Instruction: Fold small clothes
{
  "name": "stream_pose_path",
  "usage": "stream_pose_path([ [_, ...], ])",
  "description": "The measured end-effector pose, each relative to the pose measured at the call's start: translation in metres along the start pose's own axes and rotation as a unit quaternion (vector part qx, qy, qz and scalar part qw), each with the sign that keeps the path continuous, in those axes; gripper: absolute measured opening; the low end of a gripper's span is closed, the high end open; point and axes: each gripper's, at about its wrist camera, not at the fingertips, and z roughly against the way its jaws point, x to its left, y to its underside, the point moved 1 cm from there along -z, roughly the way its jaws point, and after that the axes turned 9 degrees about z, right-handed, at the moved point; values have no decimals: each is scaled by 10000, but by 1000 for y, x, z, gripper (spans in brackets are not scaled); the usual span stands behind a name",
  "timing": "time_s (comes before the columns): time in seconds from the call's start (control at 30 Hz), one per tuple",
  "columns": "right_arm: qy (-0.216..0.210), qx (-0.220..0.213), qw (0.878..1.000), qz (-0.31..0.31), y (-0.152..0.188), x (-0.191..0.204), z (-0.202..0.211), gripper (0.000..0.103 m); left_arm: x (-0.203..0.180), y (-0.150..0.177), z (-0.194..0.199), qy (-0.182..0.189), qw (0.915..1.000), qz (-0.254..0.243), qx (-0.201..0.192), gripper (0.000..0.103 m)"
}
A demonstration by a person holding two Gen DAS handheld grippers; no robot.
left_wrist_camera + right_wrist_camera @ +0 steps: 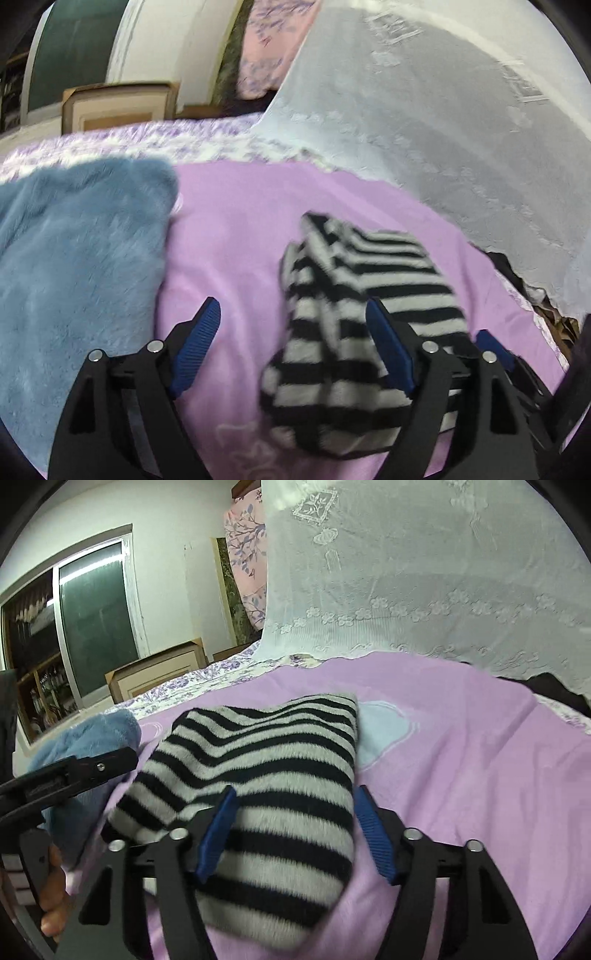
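Your left gripper (pixel 293 341) stands wide open with nothing between its blue pads, low over the lilac blanket (pixel 229 236) on the bed, and the black-and-white striped garment (pixel 354 317) lies just beside its right-hand finger at centre right of that frame. Your right gripper (pixel 295 830) is also spread wide, and the striped garment (pixel 266 760) lies bunched between its fingers in the lower middle of its frame, the pads not closed on it. A fluffy blue garment (pixel 74 258) sits on the blanket at the left of the left-wrist frame, and a white lace curtain (pixel 424 572) hangs across the upper right of the right-wrist frame.
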Motion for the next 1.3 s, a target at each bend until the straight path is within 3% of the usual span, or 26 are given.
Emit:
stream_pose_path([
  [0.13, 62, 118, 9998, 157, 5, 5, 4, 52, -15, 15, -4, -608, 9966, -551, -79, 75],
  [0.2, 126, 308, 9992, 210, 7, 7, -1, 54, -18, 19, -12, -861, 9936, -726, -54, 82],
  [0.4, 179, 610, 9977, 220, 9, 9, -13, 61, -22, 25, -24, -1206, 9882, -939, -76, 92],
  [0.63, -164, 404, 9987, -263, 16, -5, -4, 64, -27, 28, -11, -1040, 9902, -869, -346, 90],
  [1.0, 24, 365, 9993, 68, 43, 18, 35, 70, -49, 68, 37, -926, 9881, -1106, -542, 91],
  [1.3, 16, 368, 9989, 304, 62, 36, 71, 73, -38, 93, 80, -896, 9915, -751, -564, 93],
])
